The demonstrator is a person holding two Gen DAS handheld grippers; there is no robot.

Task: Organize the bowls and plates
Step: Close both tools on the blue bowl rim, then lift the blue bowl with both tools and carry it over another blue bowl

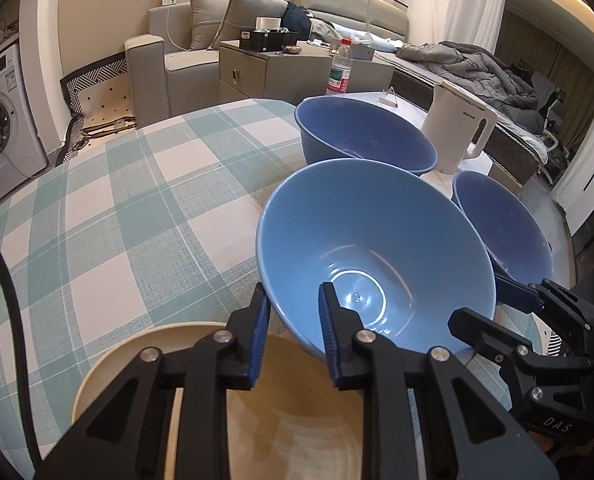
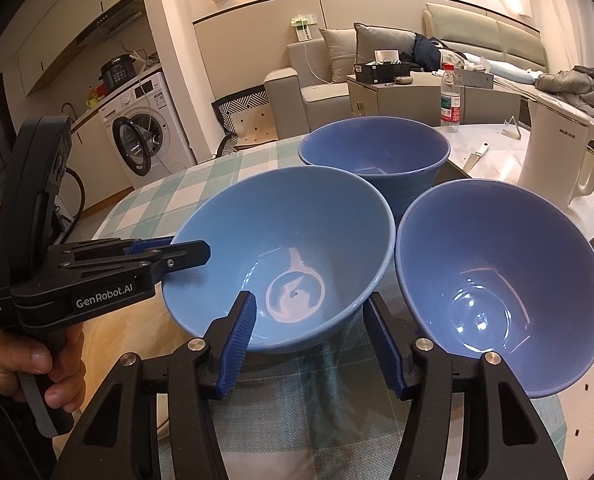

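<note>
A light blue bowl sits tipped toward me, its near side over a beige plate. My left gripper is shut on its near rim, one pad outside the wall and one inside; in the right wrist view it comes in from the left. My right gripper straddles the bowl's right rim with a wide gap, pads not pressing. A darker blue bowl stands just right of it, another behind.
The bowls stand on a green and white checked tablecloth. A white kettle and a water bottle stand at the back right on a white top. A hand holds the left gripper's handle.
</note>
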